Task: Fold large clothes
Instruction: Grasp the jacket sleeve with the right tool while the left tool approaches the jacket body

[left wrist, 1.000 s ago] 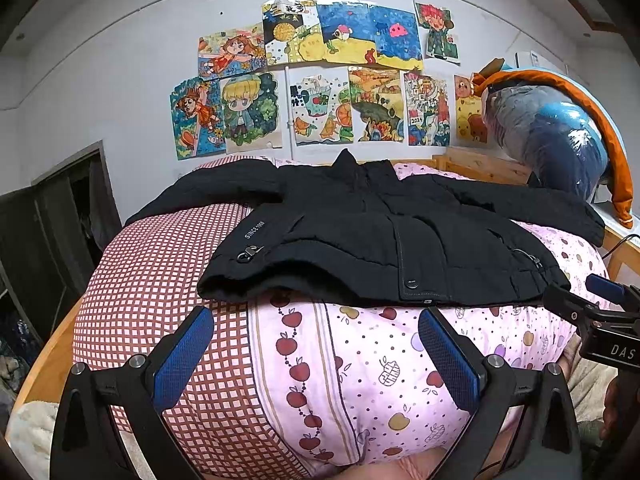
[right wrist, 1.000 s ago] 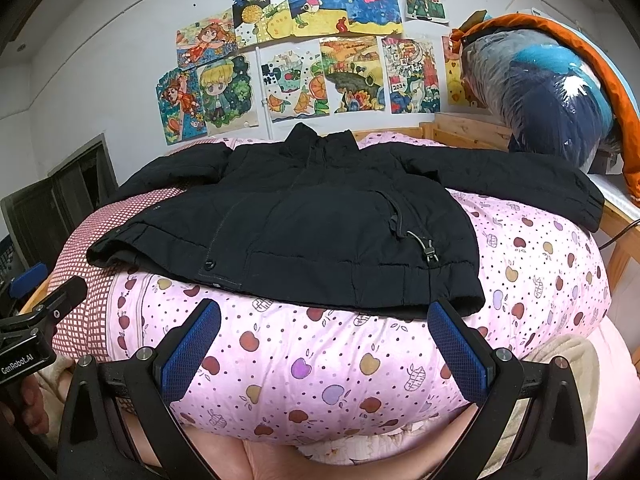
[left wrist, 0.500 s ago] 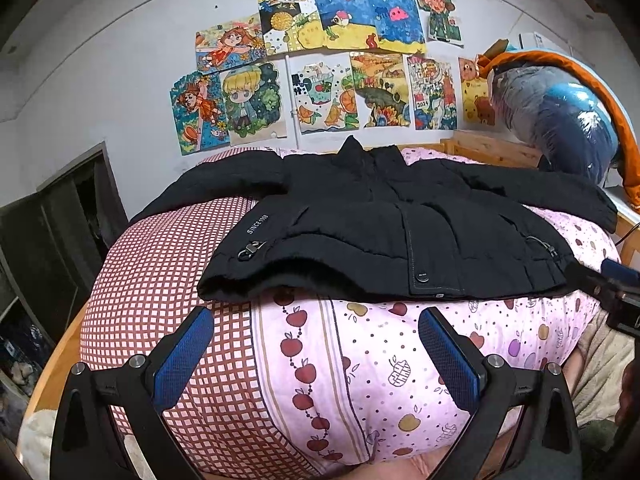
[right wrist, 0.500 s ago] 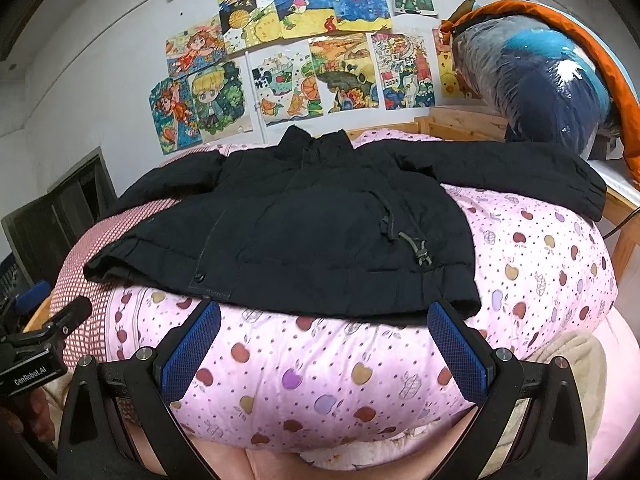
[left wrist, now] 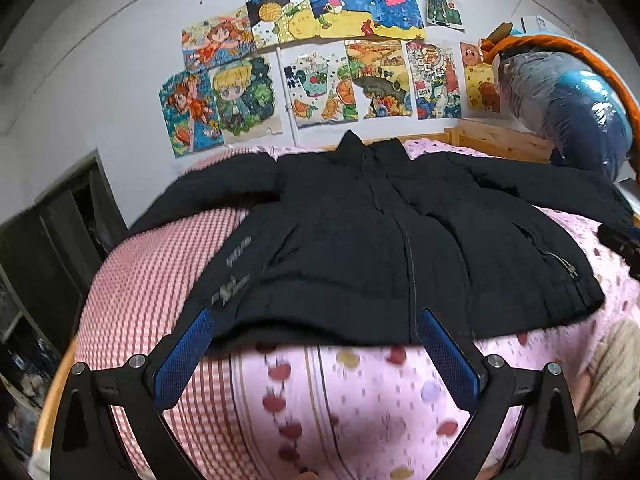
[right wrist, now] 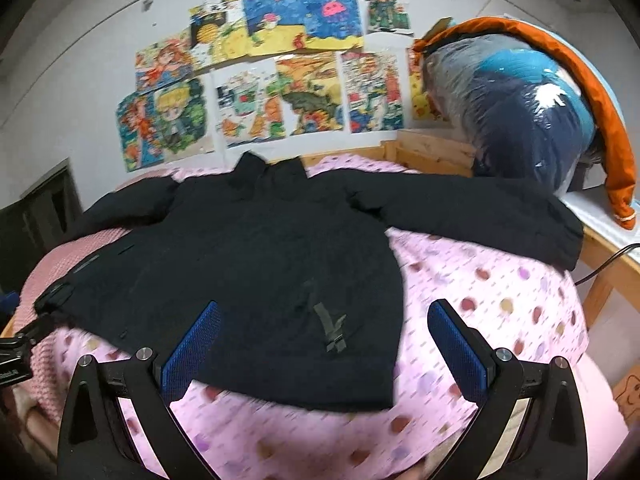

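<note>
A black padded jacket (left wrist: 360,240) (right wrist: 248,264) lies spread flat on the pink bed cover, collar towards the wall and both sleeves stretched out sideways. My left gripper (left wrist: 316,348) is open over the jacket's lower left hem, its blue pads (left wrist: 184,354) wide apart with nothing between them. My right gripper (right wrist: 324,340) is open above the lower right hem, near the zip pull tab (right wrist: 330,326). The other gripper's tip shows at the right edge of the left wrist view (left wrist: 620,240) and at the left edge of the right wrist view (right wrist: 16,344).
The bed cover (left wrist: 360,400) is pink with fruit prints and a checked panel (left wrist: 144,280) on the left. Drawings (left wrist: 328,68) cover the wall behind. A plastic-wrapped blue and orange bundle (right wrist: 528,120) sits at the right by the wooden bed frame (right wrist: 436,150). A dark doorway (left wrist: 60,232) is at left.
Both grippers have moved forward and up over the bed, so the jacket's hem now lies between their fingers. The jacket itself has not moved.
</note>
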Action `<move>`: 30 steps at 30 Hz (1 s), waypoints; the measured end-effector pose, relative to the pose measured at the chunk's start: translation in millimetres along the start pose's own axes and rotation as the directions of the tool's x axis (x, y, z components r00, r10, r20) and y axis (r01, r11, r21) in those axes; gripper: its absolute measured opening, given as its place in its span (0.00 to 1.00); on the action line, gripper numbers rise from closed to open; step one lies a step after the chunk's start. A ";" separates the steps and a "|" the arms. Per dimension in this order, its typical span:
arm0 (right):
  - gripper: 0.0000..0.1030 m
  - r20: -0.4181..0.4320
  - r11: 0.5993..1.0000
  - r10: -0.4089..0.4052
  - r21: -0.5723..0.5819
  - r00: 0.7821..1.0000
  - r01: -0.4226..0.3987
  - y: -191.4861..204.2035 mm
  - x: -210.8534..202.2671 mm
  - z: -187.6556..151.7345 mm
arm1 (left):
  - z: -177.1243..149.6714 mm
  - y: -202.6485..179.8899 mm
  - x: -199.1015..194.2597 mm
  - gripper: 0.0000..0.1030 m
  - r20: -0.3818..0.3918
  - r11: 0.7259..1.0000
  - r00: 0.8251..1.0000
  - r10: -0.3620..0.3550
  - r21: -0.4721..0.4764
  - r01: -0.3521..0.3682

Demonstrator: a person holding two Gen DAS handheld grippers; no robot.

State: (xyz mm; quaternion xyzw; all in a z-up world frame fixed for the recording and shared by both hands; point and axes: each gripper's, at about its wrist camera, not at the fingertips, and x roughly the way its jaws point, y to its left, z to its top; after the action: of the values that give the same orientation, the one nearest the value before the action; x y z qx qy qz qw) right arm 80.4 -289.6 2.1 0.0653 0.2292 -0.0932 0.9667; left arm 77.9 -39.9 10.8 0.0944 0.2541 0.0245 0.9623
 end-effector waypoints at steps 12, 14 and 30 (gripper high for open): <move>0.99 -0.041 0.983 -0.180 0.041 0.983 0.182 -59.5 72.3 38.4 | 61.9 -40.8 57.7 1.00 -0.024 0.993 0.999 -0.028 0.111 0.031; 0.99 -0.043 0.977 -0.209 0.034 0.977 0.211 -68.7 79.4 41.4 | 73.6 -50.0 69.5 1.00 -0.036 0.989 0.999 -0.038 0.139 0.043; 0.99 -0.131 0.934 -0.326 0.110 0.936 0.341 -141.6 141.3 42.3 | 148.0 -134.3 133.2 1.00 -0.091 0.958 0.983 -0.157 0.226 0.174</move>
State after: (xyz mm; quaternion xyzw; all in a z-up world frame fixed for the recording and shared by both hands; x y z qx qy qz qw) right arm 192.9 -455.8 -36.6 0.0940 0.2835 -0.2672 0.9162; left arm 266.7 -184.0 46.5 0.1841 0.2966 -0.0827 0.9334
